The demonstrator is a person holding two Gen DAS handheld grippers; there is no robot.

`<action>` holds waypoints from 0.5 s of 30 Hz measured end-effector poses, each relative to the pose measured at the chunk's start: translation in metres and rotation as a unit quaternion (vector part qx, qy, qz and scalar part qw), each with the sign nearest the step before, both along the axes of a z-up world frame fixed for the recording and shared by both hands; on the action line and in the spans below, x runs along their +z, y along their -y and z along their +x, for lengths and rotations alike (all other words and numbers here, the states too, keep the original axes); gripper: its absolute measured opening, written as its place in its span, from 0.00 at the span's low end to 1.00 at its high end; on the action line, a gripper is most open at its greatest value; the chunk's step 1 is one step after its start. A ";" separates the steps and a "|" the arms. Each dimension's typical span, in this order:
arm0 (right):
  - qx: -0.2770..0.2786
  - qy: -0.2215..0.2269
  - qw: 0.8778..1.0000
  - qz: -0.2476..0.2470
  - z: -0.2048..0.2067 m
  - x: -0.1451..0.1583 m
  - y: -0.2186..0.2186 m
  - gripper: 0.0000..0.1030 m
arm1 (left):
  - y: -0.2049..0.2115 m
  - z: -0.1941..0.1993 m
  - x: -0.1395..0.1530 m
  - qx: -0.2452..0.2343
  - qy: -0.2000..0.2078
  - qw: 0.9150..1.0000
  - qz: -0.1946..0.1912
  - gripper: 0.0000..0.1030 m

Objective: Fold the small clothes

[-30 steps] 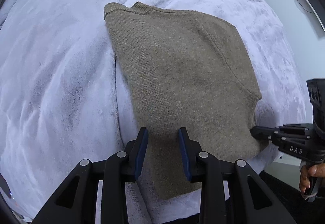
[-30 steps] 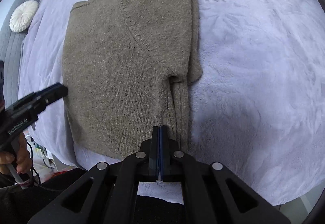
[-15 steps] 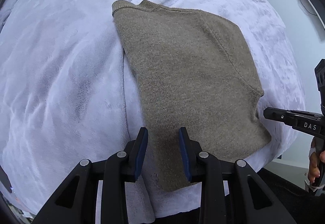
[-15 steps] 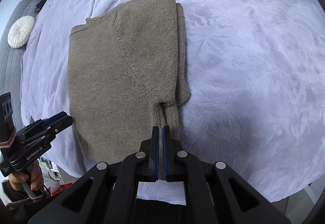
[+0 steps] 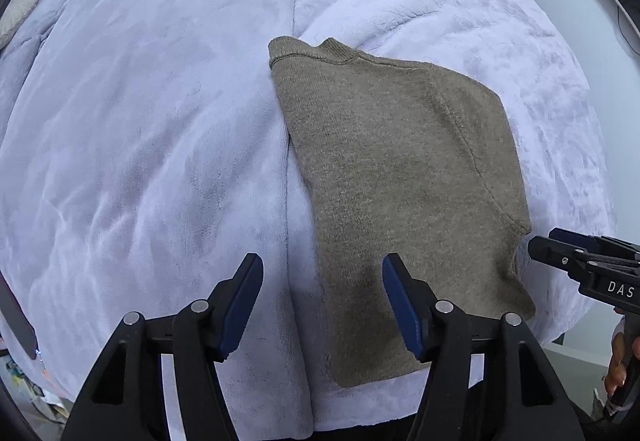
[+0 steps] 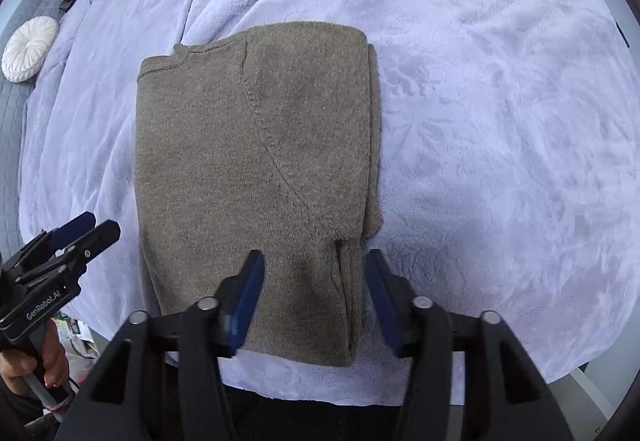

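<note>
Lying flat on the lavender bed (image 6: 500, 89) near its front edge, the olive sweater (image 6: 256, 169) rests folded, sleeve tucked along its right side. The left gripper (image 5: 322, 305) and right gripper (image 6: 314, 299), jaws just opened and empty, hang over its hem, releasing the finished fold.

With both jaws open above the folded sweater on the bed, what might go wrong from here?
1. The sweater lies near the bed's front edge, its hem by the blanket border; a careless tug may slide it off.
2. On the right side, folded layers stick out unevenly; the right gripper, whose jaws have just been opening, might catch only one layer.
3. The left gripper straddles the sweater's edge and might pinch blanket too.
</note>
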State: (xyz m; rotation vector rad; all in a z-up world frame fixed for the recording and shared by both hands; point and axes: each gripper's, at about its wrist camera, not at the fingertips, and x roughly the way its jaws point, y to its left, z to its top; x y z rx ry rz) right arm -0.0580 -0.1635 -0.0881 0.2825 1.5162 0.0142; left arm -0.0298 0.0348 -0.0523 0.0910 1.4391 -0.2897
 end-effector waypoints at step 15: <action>0.013 0.027 0.997 -0.077 0.010 0.016 -0.008 0.99 | -0.002 -0.006 0.007 0.016 0.021 0.999 0.022 0.95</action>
